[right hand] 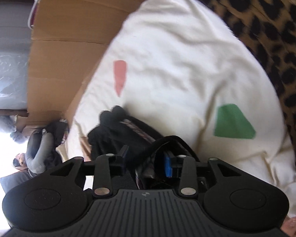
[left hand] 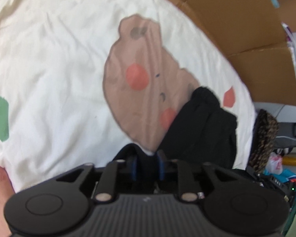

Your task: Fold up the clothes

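A black garment (left hand: 203,122) lies bunched on a cream sheet (left hand: 49,49) printed with a brown bear, at the lower right of the left view. The left gripper (left hand: 148,165) has its jaws parted, black fabric between them. The right gripper (right hand: 146,164) is likewise parted around black cloth, with a leopard-print blanket (right hand: 266,29) at upper right.
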